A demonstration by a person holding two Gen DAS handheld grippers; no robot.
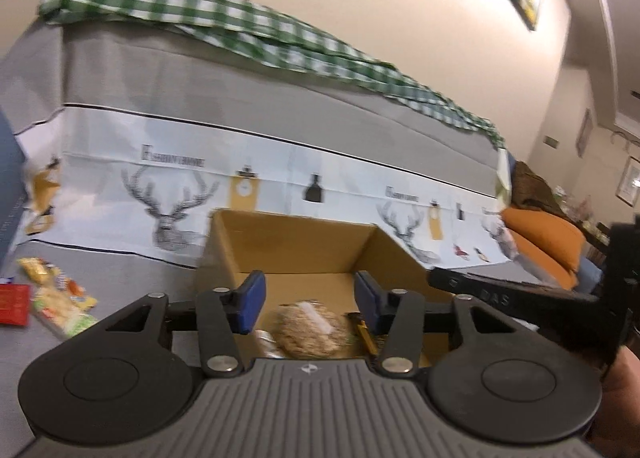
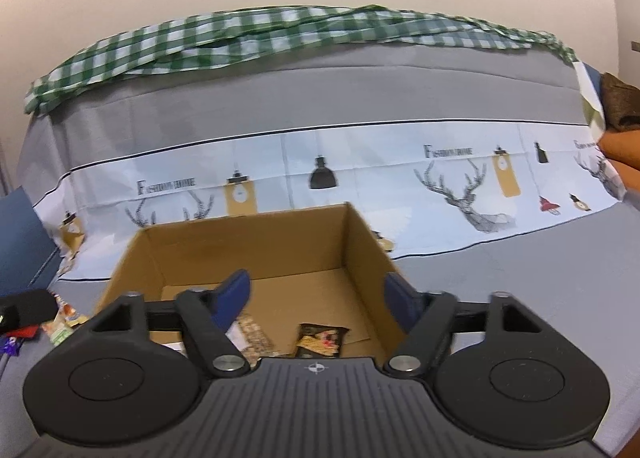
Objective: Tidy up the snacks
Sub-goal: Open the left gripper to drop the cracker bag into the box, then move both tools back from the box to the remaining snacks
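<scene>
Both grippers are hovering over the open cardboard box (image 1: 288, 246), the left gripper (image 1: 308, 298) and right gripper (image 2: 316, 298) with fingers released and grasping nothing. Inside the box are lying a round oat-coloured snack (image 1: 310, 328) and a dark wrapped bar (image 2: 320, 340), seemingly dropped there for sorting. More loose snack packets (image 1: 60, 300) are waiting left of the box.

An open brown cardboard box (image 1: 296, 246) stands upright on the grey cloth, holding a round oat-coloured snack in clear wrap (image 1: 312, 328) and a dark packet (image 2: 322, 340) flat on its floor, while several bright snack packets (image 1: 56, 302) lie scattered outside, left of it.
</scene>
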